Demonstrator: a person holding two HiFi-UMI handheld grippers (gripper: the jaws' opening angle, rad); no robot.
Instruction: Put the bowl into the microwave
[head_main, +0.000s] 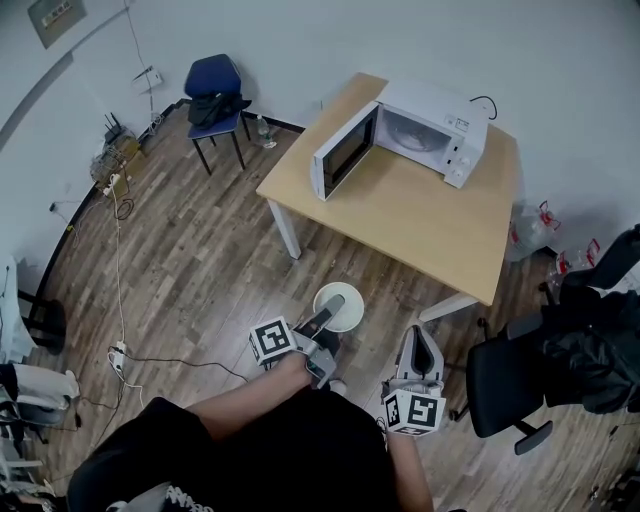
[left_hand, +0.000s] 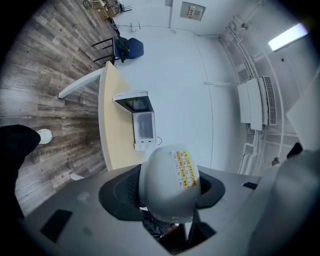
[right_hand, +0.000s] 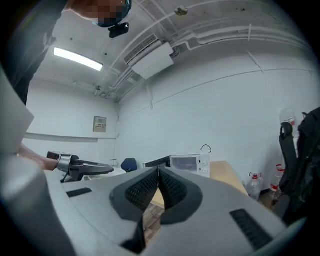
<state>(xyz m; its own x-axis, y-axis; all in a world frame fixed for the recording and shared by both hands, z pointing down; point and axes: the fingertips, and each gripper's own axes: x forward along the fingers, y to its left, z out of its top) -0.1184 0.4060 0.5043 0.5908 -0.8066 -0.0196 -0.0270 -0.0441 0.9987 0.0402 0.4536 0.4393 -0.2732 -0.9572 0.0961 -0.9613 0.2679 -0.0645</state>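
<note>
left gripper (head_main: 328, 313) fingers (head_main: 317, 323) clamp bowl (head_main: 346, 300) | bowl axis upright | microwave (head_main: 440, 125) open

From above, my left gripper (head_main: 322, 320) covers the near rim of the bowl (head_main: 340, 303). Looking along my left jaws, the bowl fills the gap, so I can't see the pad tips or just where they pinch the rim. The print on its sticker (left_hand: 184, 170) is too small to read. In the right gripper view, the closed jaws of my right gripper (right_hand: 158, 172) hide most of the table (right_hand: 227, 177) and the lower part of the microwave (right_hand: 188, 163). The dark bundle (head_main: 585, 350) on the chair (head_main: 505, 385) runs off the head view's right edge.
</note>
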